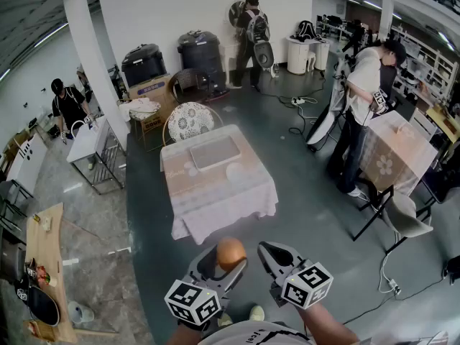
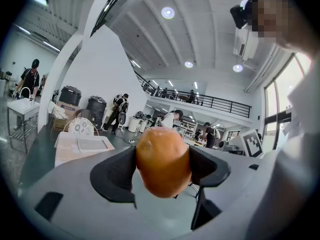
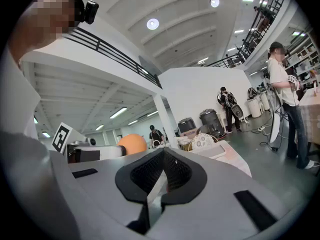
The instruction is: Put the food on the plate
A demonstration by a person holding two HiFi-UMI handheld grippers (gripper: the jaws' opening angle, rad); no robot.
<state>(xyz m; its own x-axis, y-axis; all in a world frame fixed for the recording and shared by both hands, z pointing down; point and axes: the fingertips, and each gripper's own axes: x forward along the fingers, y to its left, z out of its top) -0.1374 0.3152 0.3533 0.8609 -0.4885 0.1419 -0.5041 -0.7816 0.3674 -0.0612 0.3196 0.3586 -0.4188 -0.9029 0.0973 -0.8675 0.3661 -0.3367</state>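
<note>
Orange round food (image 2: 163, 160), smooth skin, sits clamped between the left gripper (image 2: 163, 168) jaws. The pads touch only its two sides and most of it bulges above and in front of them. In the head view it shows low centre of frame, well apart from the cloth-covered table (image 1: 215, 203) at mid-frame, with bare floor between. The right gripper (image 3: 161, 171) has its jaws together and nothing in them; in the head view it is just right of the left one.

The pale round shape on the cloth is probably the plate (image 1: 237, 171), just below a grey tray (image 1: 214, 152). It is low contrast, hard to be sure.

Risks, as judgement:
- The grip is narrow on a round, slick thing, so a jolt while walking over could pop it out forward and it would roll away on the floor.
- Squeezing harder to stop that may dent or split it.
- The plate is nearly the cloth's colour, so the food could easily be set on the tray or on the cloth by mistake.
- A round item let go from any height may roll off the plate and over the table edge.
- The right gripper is free but shut, so it is not ready to catch or steady anything.
</note>
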